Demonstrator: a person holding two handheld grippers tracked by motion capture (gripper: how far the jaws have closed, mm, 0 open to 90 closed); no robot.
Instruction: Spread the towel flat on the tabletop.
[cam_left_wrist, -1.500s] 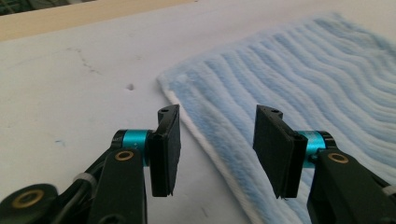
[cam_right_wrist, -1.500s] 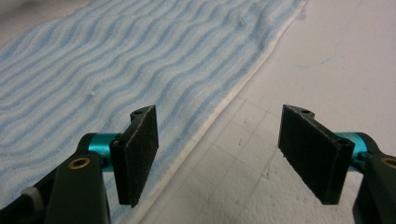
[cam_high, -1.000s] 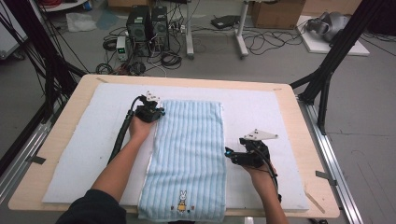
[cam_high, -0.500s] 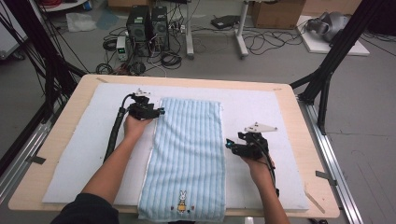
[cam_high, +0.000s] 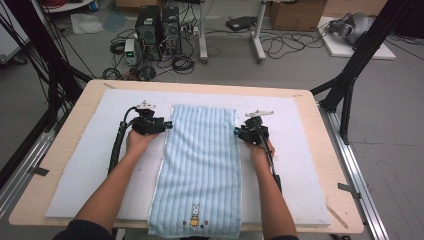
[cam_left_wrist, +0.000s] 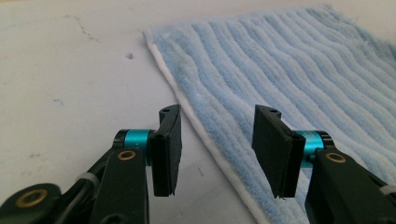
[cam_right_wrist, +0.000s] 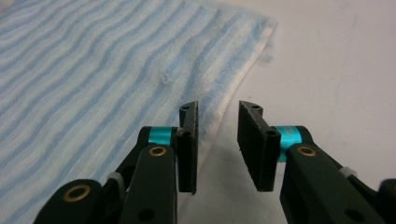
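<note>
At the towel's (cam_high: 200, 165) far corners, both forearms reach forward, left tongs (cam_high: 167, 126) and right tongs (cam_high: 236, 132) spread, just closing.

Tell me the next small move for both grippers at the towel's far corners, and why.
Probably close both on the edges. The left gripper and right gripper each straddle a long edge of the towel near its far corners; both sets of jaws have just been closing, yet nothing is pinched.

No readable text, labels, brands or numbers anywhere. Only mark: small embroidered rabbit figure (cam_high: 193, 216) near the bottom hem of the light-blue striped terry towel (cam_high: 200, 165); no letters.
</note>
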